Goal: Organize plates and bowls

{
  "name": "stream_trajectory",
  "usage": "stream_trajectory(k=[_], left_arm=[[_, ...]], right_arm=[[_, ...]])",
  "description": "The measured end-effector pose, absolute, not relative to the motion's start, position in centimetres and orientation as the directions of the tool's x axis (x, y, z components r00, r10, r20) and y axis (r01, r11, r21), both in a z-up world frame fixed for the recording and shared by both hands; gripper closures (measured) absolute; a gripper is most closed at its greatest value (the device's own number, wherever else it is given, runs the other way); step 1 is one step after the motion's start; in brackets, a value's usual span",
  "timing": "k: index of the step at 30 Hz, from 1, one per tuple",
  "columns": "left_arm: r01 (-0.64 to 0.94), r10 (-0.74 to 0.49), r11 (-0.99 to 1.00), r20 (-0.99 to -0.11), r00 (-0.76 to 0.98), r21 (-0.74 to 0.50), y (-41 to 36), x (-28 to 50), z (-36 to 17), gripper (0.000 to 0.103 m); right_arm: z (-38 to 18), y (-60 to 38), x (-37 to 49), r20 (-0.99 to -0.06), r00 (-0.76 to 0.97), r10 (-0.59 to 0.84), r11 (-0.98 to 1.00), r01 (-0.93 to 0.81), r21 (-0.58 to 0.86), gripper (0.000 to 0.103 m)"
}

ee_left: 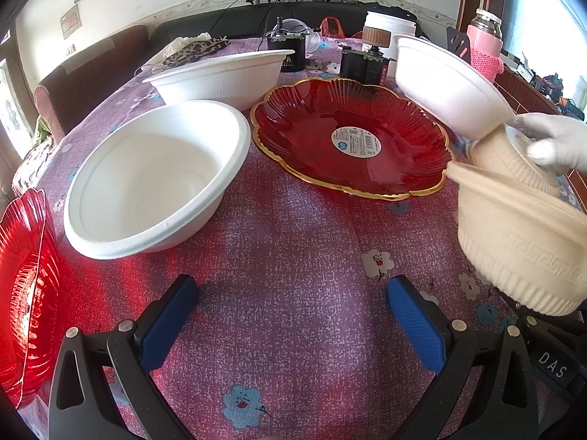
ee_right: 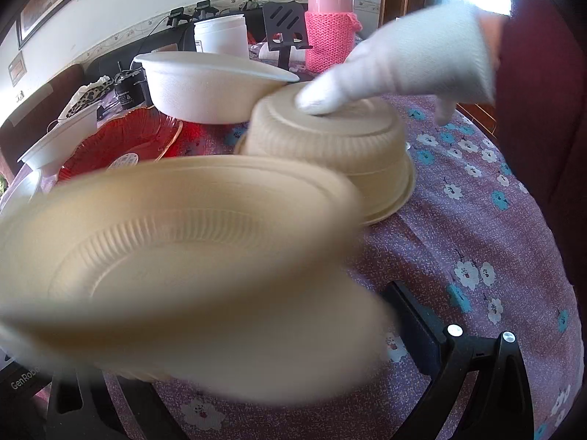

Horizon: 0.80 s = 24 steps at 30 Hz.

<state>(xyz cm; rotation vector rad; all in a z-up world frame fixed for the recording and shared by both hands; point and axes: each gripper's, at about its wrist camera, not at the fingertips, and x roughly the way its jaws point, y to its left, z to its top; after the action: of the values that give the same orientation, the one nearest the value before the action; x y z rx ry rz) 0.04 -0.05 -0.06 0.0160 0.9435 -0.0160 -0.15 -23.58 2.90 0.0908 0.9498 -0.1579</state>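
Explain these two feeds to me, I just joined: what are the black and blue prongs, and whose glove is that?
No robot here: a person carries a handheld claw in each hand, with a camera on each. The left view shows the left claw open and empty over a flowered tablecloth, with two white bowls, a red plate and another red plate at the edge. The right claw is mostly hidden behind a blurred beige bowl that it appears to carry. A gloved hand presses an upturned beige bowl.
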Motion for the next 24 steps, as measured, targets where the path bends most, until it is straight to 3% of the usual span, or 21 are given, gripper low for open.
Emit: stream_trajectory(k=[24], left_arm=[[0.048,-0.025,0.999,-0.81,0.587,0.004,0.18,-0.61,-0.01,0.0]], right_arm=[[2.89,-23.64,-0.08,-0.815,0.571,-0.094,0.985,0.174,0.008,0.001]])
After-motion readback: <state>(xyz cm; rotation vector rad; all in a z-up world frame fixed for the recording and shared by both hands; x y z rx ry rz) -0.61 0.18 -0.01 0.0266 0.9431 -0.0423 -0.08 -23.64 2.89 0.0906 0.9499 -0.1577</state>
